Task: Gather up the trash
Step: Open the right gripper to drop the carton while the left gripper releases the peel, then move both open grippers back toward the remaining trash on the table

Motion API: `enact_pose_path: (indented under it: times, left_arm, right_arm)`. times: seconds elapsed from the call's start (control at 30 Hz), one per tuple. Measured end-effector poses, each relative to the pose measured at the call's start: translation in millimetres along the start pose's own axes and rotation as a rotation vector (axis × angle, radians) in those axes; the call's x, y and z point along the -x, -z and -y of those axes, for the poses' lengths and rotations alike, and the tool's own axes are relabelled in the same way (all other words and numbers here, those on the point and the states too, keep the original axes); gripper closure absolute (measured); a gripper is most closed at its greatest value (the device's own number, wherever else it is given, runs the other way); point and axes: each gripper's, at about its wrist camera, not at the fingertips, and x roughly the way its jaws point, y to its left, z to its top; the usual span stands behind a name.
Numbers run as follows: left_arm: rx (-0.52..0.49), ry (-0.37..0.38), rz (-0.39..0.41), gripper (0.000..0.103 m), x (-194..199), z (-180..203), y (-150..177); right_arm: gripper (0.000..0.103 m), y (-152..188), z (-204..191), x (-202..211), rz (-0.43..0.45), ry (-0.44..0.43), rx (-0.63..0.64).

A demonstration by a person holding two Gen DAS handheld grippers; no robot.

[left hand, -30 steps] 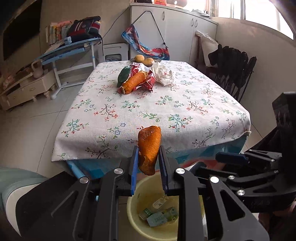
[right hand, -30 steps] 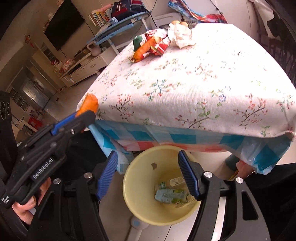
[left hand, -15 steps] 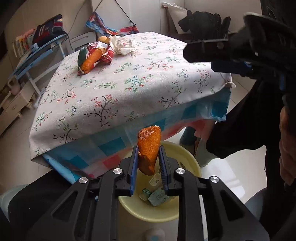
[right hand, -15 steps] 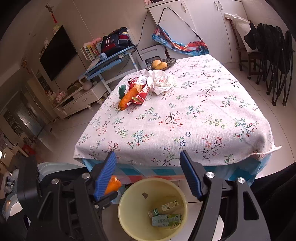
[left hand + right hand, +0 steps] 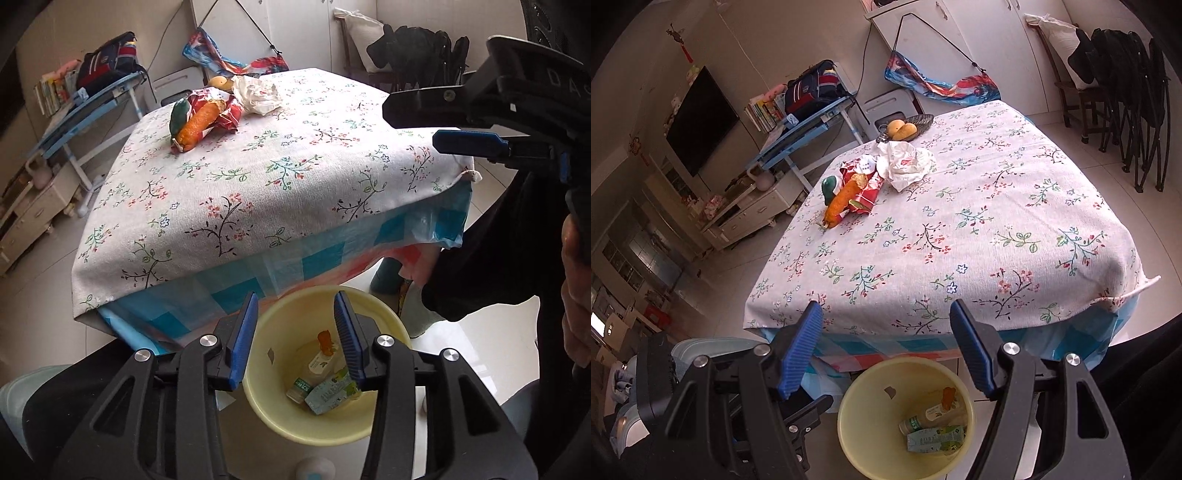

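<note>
Orange scrap (image 5: 325,341) lay inside the yellow bin (image 5: 258,373), on top of a small bottle (image 5: 314,369) and a green carton (image 5: 332,393) at the bottom. The bin stood on the floor, just off the near edge of the table. Same scrap visible from the right wrist view (image 5: 947,397).

Left gripper (image 5: 295,334) hung above the bin, jaws parted, nothing between the blue pads. They had just been opening. A second back the scrap was pinched upright between them; it had since dropped clear into the bin. Right gripper (image 5: 888,345) also released, jaws wide and empty, hovering over the bin's rim, about as wide as in the earlier view.

Tabletop carried a white cloth (image 5: 960,236) with a flower print; a checked blue and red plastic sheet (image 5: 332,254) hung below its near edge. Near the far left corner: a carrot-like orange piece (image 5: 844,201) on a red wrapper (image 5: 866,194), a green item (image 5: 829,184) touching it, a crumpled white paper (image 5: 908,164) just beside. A dark dish with yellow fruit (image 5: 903,129) sat at the far edge.

Room: pale tiled floor, white cupboards (image 5: 979,48) behind the table, black folding chairs (image 5: 1126,92) at right, blue desk (image 5: 809,133) with a backpack at left, dark television (image 5: 701,118) on the wall.
</note>
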Motion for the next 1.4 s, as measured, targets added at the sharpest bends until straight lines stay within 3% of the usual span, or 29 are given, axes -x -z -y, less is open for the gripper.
enact_pose_path:
  times: [0.77, 0.93, 1.13, 1.4]
  left_arm:
    - [0.101, -0.075, 0.05, 0.052, 5.7, -25.7, -9.0]
    - [0.209, -0.14, 0.092, 0.045, 12.1, -48.7, -11.8]
    - [0.379, -0.155, 0.132, 0.041, 20.2, -83.0, -9.6]
    - [0.408, -0.171, 0.146, 0.038, 18.5, -89.4, -9.4]
  right_arm:
    - [0.034, 1.0, -1.1, -17.5, -0.05, 0.013, 0.008]
    - [0.034, -8.6, -7.2, -30.6, -0.057, 0.007, 0.027]
    - [0.034, -28.6, -24.2, -62.4, -0.074, 0.002, 0.078]
    - [0.036, -66.4, -36.8, -111.3, -0.081, -0.018, 0.055]
